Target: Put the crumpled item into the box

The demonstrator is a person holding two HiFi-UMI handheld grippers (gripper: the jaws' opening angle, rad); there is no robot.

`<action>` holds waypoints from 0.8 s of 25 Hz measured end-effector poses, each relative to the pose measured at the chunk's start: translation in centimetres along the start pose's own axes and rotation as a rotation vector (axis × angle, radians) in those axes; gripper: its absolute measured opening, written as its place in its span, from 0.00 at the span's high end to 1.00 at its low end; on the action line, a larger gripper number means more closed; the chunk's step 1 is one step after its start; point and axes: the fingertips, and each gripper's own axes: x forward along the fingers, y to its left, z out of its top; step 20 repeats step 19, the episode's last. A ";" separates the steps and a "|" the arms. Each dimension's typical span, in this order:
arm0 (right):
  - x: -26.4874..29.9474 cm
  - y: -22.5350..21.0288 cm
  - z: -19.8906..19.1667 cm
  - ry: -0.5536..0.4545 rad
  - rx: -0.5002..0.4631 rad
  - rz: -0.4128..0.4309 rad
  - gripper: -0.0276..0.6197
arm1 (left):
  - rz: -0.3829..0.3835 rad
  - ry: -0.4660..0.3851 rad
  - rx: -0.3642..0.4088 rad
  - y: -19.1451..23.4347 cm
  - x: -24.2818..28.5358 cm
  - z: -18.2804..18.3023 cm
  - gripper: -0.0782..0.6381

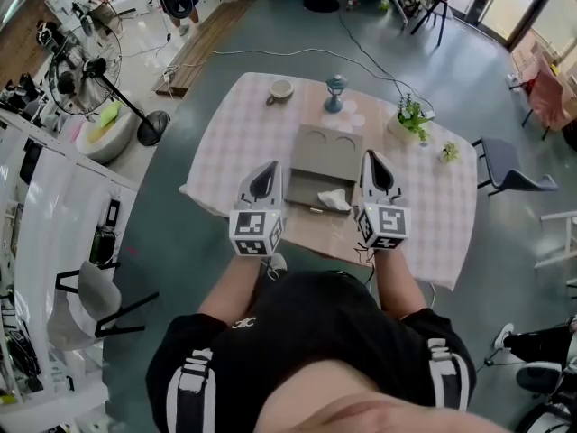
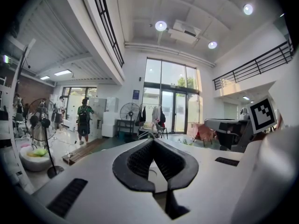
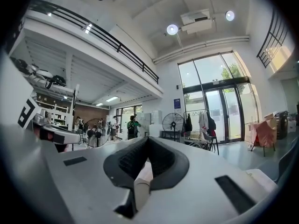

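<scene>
Well, the left claw [image 1: 264, 180] and right claw [image 1: 377, 171] are both pinched together, empty, above the table [image 1: 242, 133]. Between them, nearer the right one, the crumpled paper [image 1: 334, 199] lies in the open box [image 1: 326, 152].

The left gripper [image 2: 153, 141] is pointing out into a tall, bright hall, its two black jaws pressing together at the tips with nothing between them. Far beyond, a person [image 2: 84, 120] wearing a backpack is standing at the left, a standing fan [image 2: 127, 112] is sitting beside tall glass doors [image 2: 170, 101], and round ceiling lights [image 2: 160, 25] are glowing overhead.
</scene>
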 end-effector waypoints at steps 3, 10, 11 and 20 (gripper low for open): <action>0.0 0.0 0.0 0.002 0.006 0.000 0.95 | -0.003 -0.002 0.003 0.0 0.0 0.3 0.90; 0.3 0.2 -0.4 -0.002 0.011 0.002 0.95 | -0.012 -0.012 0.002 0.0 0.3 0.4 0.90; 0.3 0.3 -0.4 -0.002 0.012 0.002 0.95 | -0.014 -0.012 0.002 0.0 0.3 0.5 0.90; 1.4 0.6 -0.6 0.004 0.000 -0.006 0.95 | -0.029 -0.013 0.002 0.9 0.6 0.6 0.90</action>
